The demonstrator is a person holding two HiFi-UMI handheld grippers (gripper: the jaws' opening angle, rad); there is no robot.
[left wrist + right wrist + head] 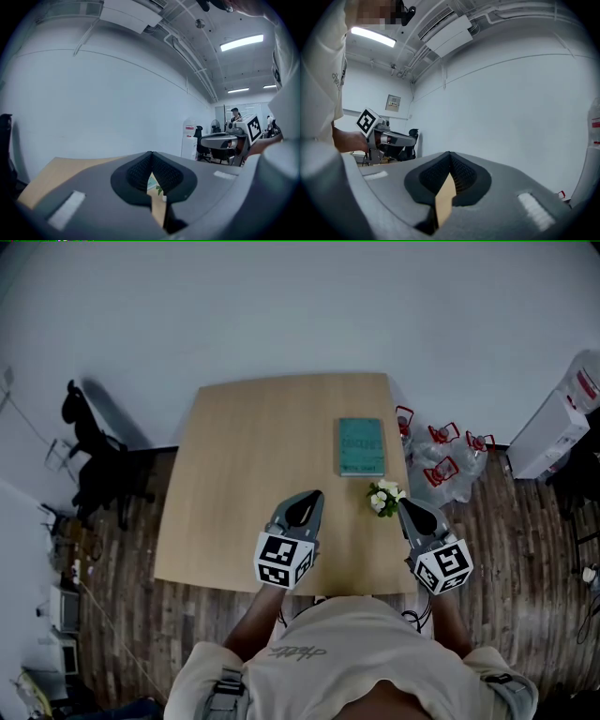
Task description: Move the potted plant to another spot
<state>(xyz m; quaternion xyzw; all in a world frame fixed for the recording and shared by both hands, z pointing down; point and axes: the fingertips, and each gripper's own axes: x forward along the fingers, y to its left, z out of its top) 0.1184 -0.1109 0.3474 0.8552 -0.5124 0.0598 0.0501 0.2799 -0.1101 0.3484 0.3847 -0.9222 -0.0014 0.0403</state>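
A small potted plant with white flowers stands on the wooden table, near its front right corner. My right gripper is just right of the plant, close beside it, jaws shut with nothing between them. My left gripper hovers over the table a short way left of the plant, also shut and empty. In the left gripper view the jaws meet at the tips, and a bit of the plant's green shows through the gap below them. In the right gripper view the jaws are closed, with only tabletop behind them.
A teal book lies on the table just behind the plant. On the floor to the right is a clear bag with red-handled items, and beyond it a white unit. A black chair stands to the left.
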